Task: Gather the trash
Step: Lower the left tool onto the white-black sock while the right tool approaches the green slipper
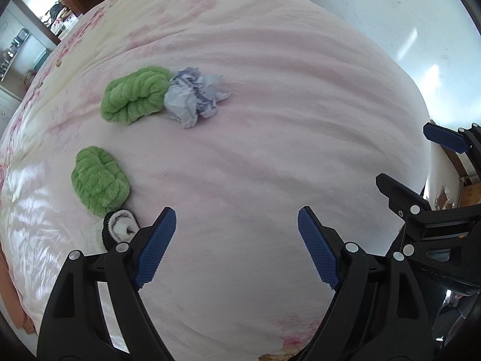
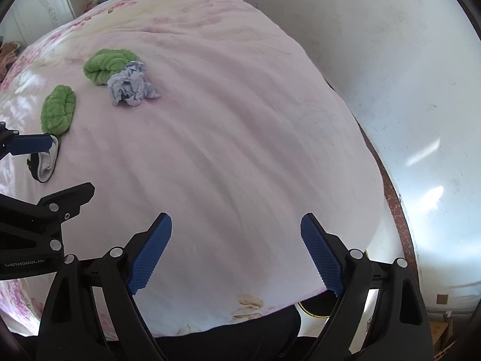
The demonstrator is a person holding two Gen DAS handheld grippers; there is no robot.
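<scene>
Below me spreads the pink bedspread [image 1: 255, 120]; on it the crumpled paper [image 1: 194, 96] touches one green sock [image 1: 135, 94], a second green sock [image 1: 97, 179] nearer me. My left gripper [image 1: 237, 246] and right gripper [image 2: 236, 252] hover wide apart, holding nothing.

A crumpled paper ball [image 2: 132, 84] is seen on the pink bedspread [image 2: 240, 138], touching a green sock [image 2: 106, 65]; the right gripper [image 2: 236, 252] is held open, empty.
</scene>
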